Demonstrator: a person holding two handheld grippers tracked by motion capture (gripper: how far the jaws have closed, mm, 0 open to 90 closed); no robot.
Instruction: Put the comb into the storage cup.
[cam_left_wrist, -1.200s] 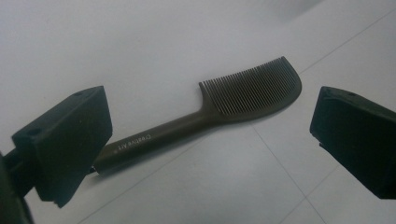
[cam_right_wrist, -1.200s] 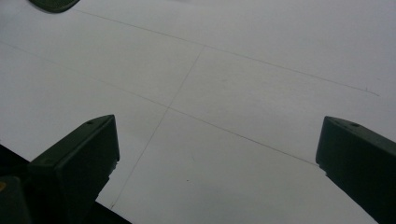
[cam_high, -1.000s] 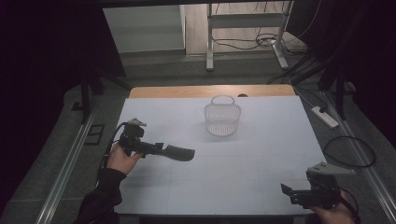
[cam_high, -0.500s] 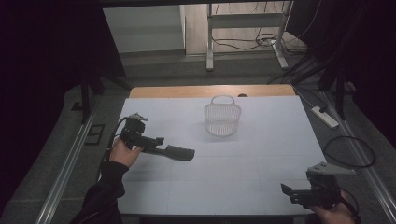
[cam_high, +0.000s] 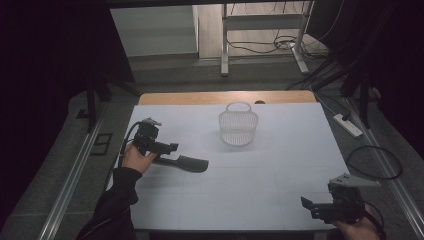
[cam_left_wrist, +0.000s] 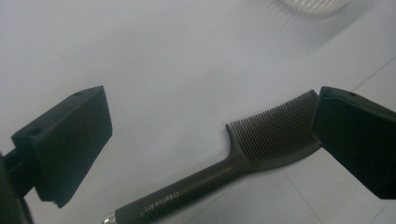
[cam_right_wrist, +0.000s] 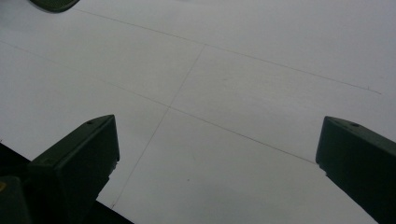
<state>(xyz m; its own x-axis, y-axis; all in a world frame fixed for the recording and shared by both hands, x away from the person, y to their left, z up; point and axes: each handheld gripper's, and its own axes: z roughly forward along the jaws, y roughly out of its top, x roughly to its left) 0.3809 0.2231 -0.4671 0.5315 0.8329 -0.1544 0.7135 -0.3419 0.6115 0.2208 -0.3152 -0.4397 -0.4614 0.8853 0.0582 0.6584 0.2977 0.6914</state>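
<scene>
At the white desk (cam_high: 280, 165), my left gripper (cam_high: 169, 148) hovers over a dark comb (cam_high: 182, 162) that lies flat on the left half of the surface, its jaws spread wide and holding nothing. From the left gripper view, the comb (cam_left_wrist: 243, 163) runs on a slant between those jaws: the handle, with small pale lettering along it, points toward the lower left, and the fine teeth fan out toward the upper right, where the far end of the toothed head slips behind the right-hand jaw. Whether that jaw touches the teeth, I cannot tell; the other jaw stands well apart from the handle. My left hand (cam_high: 136, 158) grips the tool from behind, a dark sleeve trailing to the desk's near edge, and the cable loops off the gripper toward the left side.

A white mesh basket (cam_high: 238, 126) with a thin hoop handle stands upright near the far middle of the desk, well apart from the comb; its pale rim just shows at the top of the left gripper view.

My right gripper (cam_high: 306, 202) sits low at the near right corner of the desk, its grey three-cornered plate on top, far from both comb and basket. In the right gripper view its jaws are likewise wide apart, over bare white surface crossed by faint thin lines.

Beyond the desk, a strip of wooden edge shows at the far side, with a metal frame and cables on the floor behind.
</scene>
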